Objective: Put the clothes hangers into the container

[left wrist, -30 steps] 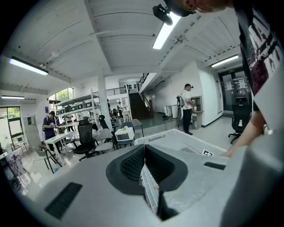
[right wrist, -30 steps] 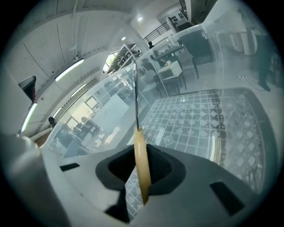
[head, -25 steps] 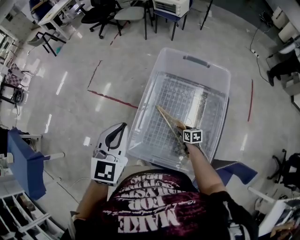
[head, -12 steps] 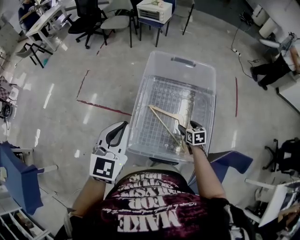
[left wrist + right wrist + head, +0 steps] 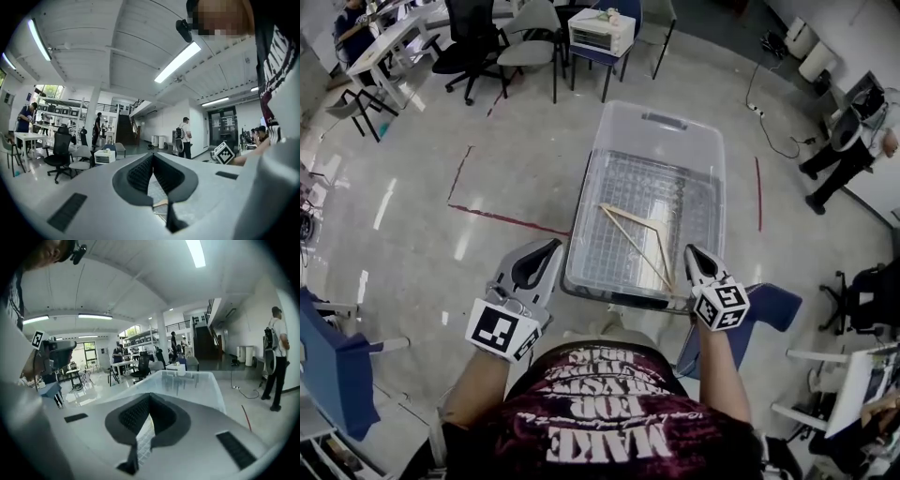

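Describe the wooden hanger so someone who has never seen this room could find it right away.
Look for the big clear plastic container standing beside the red tape line. On its gridded bottom, towards the near right corner, lies the wooden hanger: a thin pale triangle, the only wooden thing against the grey grid.

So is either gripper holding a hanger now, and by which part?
Nothing is held. The left gripper and right gripper are both shut and empty; the wooden hanger lies in the container.
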Demonstrator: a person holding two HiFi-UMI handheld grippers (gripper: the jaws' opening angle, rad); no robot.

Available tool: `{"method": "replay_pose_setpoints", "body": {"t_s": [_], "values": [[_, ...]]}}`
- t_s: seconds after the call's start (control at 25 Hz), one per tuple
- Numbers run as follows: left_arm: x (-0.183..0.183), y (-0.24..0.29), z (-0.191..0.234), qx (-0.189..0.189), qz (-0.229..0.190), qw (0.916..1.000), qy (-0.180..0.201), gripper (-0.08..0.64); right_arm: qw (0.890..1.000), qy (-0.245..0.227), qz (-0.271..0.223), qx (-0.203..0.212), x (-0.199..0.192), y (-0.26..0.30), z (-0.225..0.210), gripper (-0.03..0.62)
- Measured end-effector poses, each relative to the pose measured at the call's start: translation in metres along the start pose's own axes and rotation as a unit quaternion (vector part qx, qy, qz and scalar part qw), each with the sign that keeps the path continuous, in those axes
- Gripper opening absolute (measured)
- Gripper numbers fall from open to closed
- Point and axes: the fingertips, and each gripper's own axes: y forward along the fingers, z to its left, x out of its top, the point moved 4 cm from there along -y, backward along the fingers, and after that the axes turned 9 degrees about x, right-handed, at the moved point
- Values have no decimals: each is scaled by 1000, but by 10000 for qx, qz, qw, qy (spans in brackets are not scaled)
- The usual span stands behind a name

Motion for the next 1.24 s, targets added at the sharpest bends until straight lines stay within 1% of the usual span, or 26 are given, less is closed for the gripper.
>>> {"method": "replay_pose_setpoints", "body": {"t_s": [0.12,0.24,0.36,0.44,0.52,0.64,0.8,1.04,1.24], "values": [[0,-15,-3,-124,-38,9995,303,8,9991,-188,-381,65,22,-22,33,3],[-3,-27,-4,-3,21,9984,569,8,9965,-543,-616,135,43,-42,65,3],[-6,-34,-5,175,176,9980,574,8,9932,-919,-708,103,59,-65,89,3],[-5,-35,-5,196,172,9982,531,8,9913,-1052,-796,25,69,-79,100,3],[-4,-37,-5,182,99,9983,543,8,9904,-1055,-891,-36,78,-90,108,3],[1,-42,-7,181,25,9984,544,8,9907,-902,-1015,-94,87,-100,113,3],[0,-45,-10,97,54,9985,527,8,9917,-747,-1026,-225,87,-104,110,3],[-6,-37,-15,-23,148,9985,532,8,9923,-610,-1049,-260,85,-102,105,3],[-5,-20,-15,-84,154,9985,527,8,9926,-693,-978,-219,92,-92,95,3]]}}
